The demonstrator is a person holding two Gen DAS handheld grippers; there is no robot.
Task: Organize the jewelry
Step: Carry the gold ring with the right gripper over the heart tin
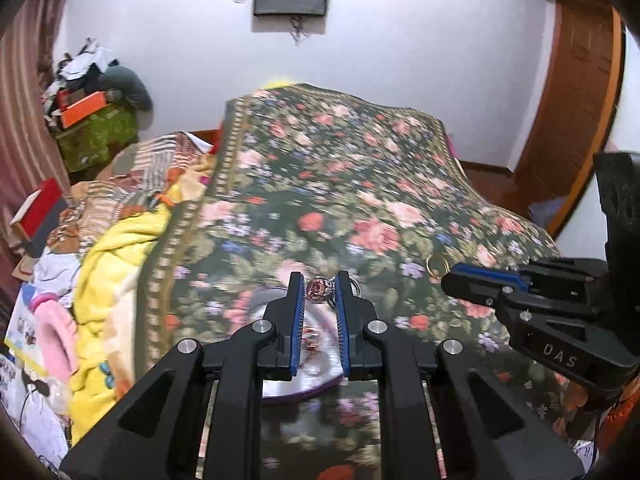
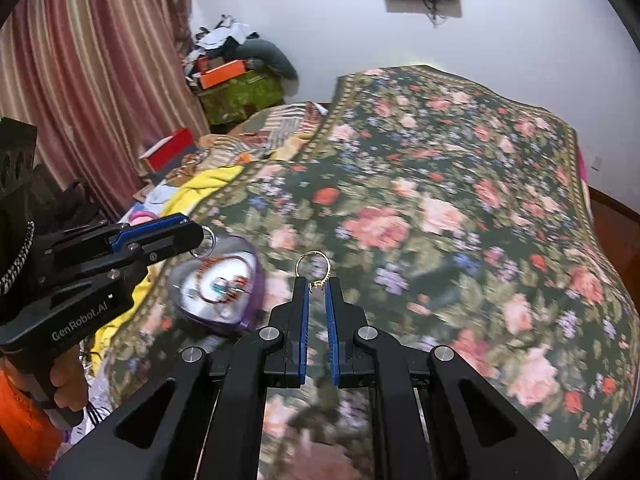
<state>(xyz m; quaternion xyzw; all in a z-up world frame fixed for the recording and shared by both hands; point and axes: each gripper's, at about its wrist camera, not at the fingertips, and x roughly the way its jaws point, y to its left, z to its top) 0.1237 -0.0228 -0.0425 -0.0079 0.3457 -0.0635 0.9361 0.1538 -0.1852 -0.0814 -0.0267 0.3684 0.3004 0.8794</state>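
Left tool (image 1: 318,292) grips a pink-stone ring (image 1: 320,289) above the heart-shaped dish (image 2: 224,284), near the bed's (image 2: 440,200) left edge. Right tool (image 2: 316,286) pinches a gold ring (image 2: 313,267) alongside, level. Lower first, then release; motion blur hides the dish's compartments.

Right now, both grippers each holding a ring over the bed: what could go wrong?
1. The right gripper pinches the gold ring only by its lower edge at the fingertips; it could twist out.
2. The left gripper holds the pink-stone ring at the very tips too. A drop onto the busy floral bedspread would be hard to spot.
3. The purple-rimmed dish sits on soft bedding and may tip.
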